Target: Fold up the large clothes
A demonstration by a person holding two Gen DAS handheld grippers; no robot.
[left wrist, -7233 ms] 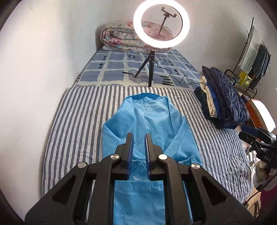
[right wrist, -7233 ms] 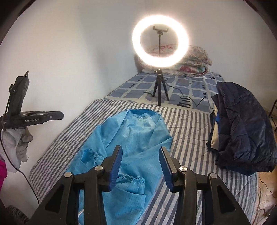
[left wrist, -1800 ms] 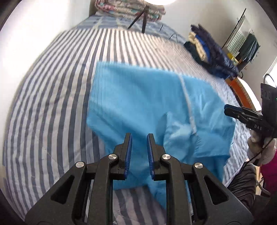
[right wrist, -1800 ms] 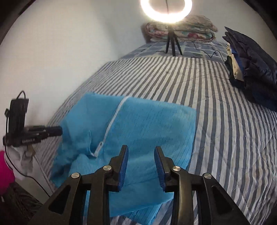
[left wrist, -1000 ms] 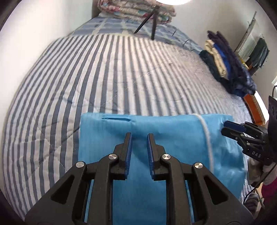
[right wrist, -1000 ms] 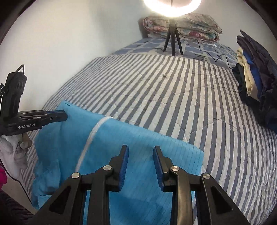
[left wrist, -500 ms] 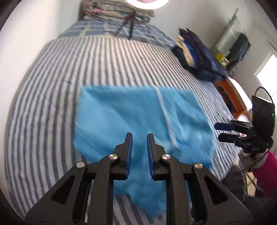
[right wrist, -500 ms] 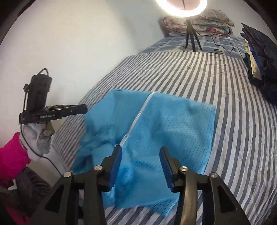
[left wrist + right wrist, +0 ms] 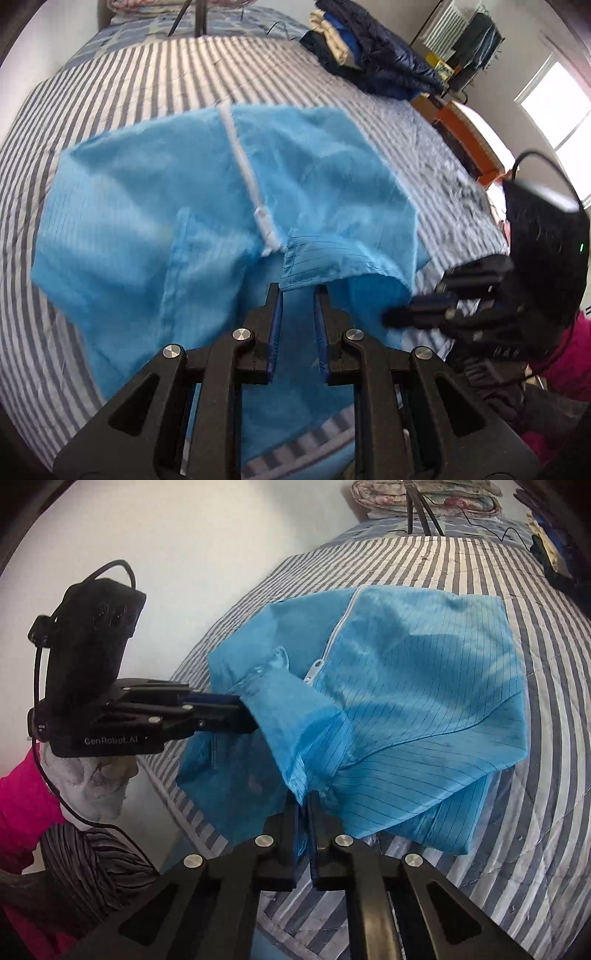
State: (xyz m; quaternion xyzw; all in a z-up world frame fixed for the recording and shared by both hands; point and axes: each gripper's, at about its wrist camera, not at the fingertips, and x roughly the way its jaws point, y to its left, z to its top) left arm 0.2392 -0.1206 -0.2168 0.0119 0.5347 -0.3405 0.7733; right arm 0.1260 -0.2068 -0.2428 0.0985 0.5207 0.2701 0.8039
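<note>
A light-blue garment with a white zipper lies folded on the striped bed. Its near edge is lifted off the cover. In the left wrist view my left gripper has the collar edge right at its tips, with a narrow gap between the pads. The right wrist view shows the garment rising as a ridge from the left gripper to my right gripper. The right gripper is shut on a fold of the cloth. From the left wrist view the right gripper is blurred against the cloth's right edge.
The striped bedcover stretches beyond the garment. A pile of dark folded clothes sits at the far right, with tripod legs and a floral quilt at the head. A white wall runs left. A gloved hand and pink sleeve hold the left gripper.
The right gripper's jaws went from wide apart to shut on a fold of the garment. Both grippers came closer together at the bed's near edge. The cloth's near edge now stands raised.
</note>
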